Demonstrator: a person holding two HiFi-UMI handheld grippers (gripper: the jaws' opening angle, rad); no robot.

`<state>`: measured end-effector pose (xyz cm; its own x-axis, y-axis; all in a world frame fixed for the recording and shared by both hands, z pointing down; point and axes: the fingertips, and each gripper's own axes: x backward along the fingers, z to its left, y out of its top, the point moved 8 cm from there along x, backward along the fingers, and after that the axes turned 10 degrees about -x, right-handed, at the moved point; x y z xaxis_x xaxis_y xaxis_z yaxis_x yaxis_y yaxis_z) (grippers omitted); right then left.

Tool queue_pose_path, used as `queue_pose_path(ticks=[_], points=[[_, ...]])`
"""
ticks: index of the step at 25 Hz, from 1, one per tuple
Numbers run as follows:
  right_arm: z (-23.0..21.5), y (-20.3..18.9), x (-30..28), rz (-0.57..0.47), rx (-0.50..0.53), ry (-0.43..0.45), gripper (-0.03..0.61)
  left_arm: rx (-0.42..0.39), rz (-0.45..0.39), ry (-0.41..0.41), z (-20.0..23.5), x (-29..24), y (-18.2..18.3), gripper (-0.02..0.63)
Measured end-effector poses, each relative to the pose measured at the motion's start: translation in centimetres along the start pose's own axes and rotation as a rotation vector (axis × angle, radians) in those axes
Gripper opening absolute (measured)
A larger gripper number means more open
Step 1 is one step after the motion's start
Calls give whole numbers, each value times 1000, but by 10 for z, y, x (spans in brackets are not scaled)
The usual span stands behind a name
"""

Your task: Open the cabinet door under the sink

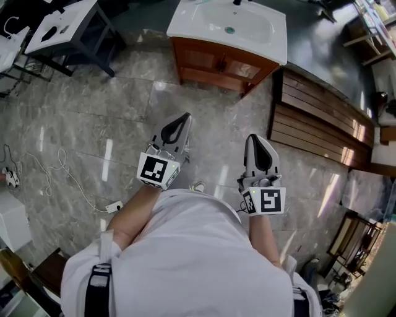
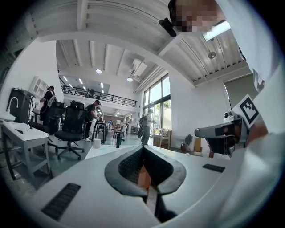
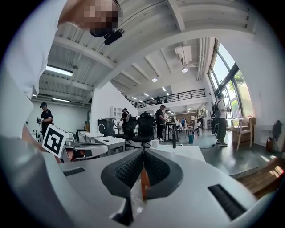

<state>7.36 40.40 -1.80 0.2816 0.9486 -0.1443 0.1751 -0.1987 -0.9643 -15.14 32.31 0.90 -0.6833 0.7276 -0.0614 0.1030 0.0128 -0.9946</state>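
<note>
Cabinet door (image 1: pixel 201 60) under sink (image 1: pixel 260 37), wooden bench (image 1: pixel 315 117) beside, perhaps floor cable (image 1: pixel 113 207)

Bright daylight, glare streaks on floor (image 1: pixel 93 124), fisheye-warped edges.

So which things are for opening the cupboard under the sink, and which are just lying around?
For the job:
- sink
- cabinet door under it
- left gripper and right gripper, both with fingers shut and empty

Just lying about:
- white cable on the floor
- dark stand with a white top
- wooden slats
</note>
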Motion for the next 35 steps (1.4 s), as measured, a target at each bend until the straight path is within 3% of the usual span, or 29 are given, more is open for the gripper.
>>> queue_pose_path(ticks=[9, 16, 24, 35], points=[[-11, 37, -141, 9, 28, -66, 32, 13, 6, -77, 110, -99, -15, 14], [-19, 57, -197, -15, 51, -107, 32, 0, -58, -89, 161, -144, -5, 14], [-46, 71, -223, -24, 57, -113, 32, 4, -52, -95, 174, -187, -1, 14], [-128, 67, -257, 16, 59, -5, 31, -21, -18, 10, 149, -243, -14, 14]])
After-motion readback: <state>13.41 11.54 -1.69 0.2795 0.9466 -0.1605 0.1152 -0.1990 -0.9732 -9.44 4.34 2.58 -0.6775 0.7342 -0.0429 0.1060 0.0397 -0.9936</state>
